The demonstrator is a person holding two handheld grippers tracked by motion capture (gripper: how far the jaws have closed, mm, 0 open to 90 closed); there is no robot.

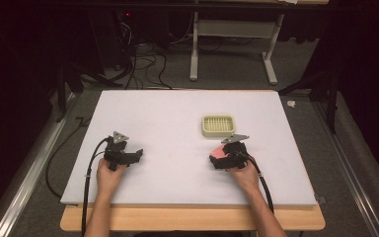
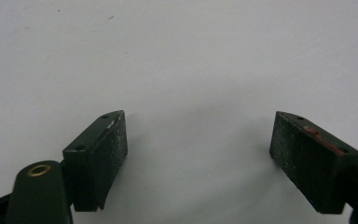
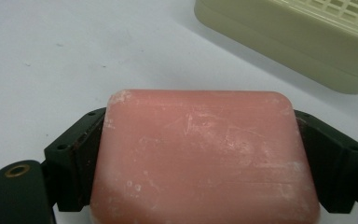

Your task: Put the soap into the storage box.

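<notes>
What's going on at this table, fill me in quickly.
A person sits at a white table with a gripper in each hand. The right gripper is clamped on a pink bar of soap, held just short of a cream soap dish with a slotted grid top. The left gripper rests on the bare table, jaws wide open and holding nothing. The dish has nothing in it.

Bright white table (image 1: pixel 177 128), dark room behind, soft shadows under jaws, close soap (image 3: pixel 205 158) a bit blurry.
</notes>
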